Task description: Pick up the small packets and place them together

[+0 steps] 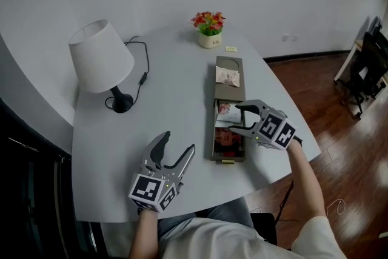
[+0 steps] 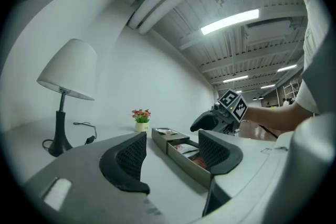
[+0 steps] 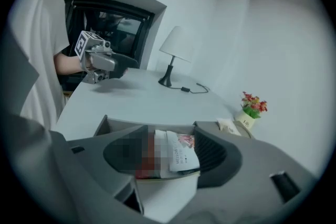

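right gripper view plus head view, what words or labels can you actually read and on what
"MELLOW": on the white packet in the drawer; the rest of its print is too blurred to read.
Flower pot label: too small to read.
Second packet on top of the box: print too small to read.

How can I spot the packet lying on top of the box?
Find the white lamp on the grey table, then look across to the long box by the flower pot. The packet lies alone on the box's closed lid, nearest that pot; the other packets sit down inside the open tray.
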`<state>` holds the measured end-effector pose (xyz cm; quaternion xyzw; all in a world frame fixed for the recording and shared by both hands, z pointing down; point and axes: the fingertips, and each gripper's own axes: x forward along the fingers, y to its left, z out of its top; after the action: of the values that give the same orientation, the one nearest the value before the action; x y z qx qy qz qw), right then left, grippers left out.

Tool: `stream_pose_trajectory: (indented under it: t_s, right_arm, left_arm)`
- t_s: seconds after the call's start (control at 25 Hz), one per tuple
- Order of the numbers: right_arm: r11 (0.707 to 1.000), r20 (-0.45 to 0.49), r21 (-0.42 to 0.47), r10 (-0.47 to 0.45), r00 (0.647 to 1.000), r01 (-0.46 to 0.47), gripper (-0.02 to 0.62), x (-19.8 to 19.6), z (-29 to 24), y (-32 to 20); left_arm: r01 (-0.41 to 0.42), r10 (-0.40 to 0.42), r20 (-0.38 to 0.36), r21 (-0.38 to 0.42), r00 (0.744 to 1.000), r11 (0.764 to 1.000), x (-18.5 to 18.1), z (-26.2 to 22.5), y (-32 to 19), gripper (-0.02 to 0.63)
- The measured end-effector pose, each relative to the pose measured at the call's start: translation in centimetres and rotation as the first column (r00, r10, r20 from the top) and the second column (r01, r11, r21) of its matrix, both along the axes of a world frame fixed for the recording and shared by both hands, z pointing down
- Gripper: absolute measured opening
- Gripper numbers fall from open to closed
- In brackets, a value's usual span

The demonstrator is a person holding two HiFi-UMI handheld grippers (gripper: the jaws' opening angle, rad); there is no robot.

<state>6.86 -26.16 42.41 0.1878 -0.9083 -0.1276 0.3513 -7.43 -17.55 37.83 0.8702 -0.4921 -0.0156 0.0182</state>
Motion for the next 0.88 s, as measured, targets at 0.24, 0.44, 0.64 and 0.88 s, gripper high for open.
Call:
stream_pose_trajectory:
  t_s: [0.24, 0.44, 0.64, 0.88]
  right_arm:
    - [0.998, -0.146, -0.041, 0.051, 0.988, -0.057, 0.265, -0.7, 4.0, -3.3]
    - [0.993, -0.202, -0.064, 0.082, 0.976, -0.096, 0.189, -0.8, 5.7, -4.1]
    - [0.997, -0.372, -0.016, 0.061, 0.926, -0.072, 0.184, -1.1, 7.0, -4.0]
    - [0.99, -0.491, 0.118, 0.127, 0.862, -0.079, 0.011, -0.8, 6.0, -5.0]
  left_arm:
    - [0.006, -0.006, 0.007, 0.003, 1.0, 1.0, 0.0, -0.2, 0.2, 0.318]
    - [0.015, -0.015, 0.007, -0.006, 1.0, 1.0, -0.4, 0.1, 0.3, 0.318]
    - [0.011, -0.011, 0.003, -0.012, 1.0, 1.0, -0.1, 0.3, 0.3, 0.318]
    - [0.014, -0.014, -0.002, -0.01, 1.0, 1.0, 0.4, -0.1, 0.5, 0.318]
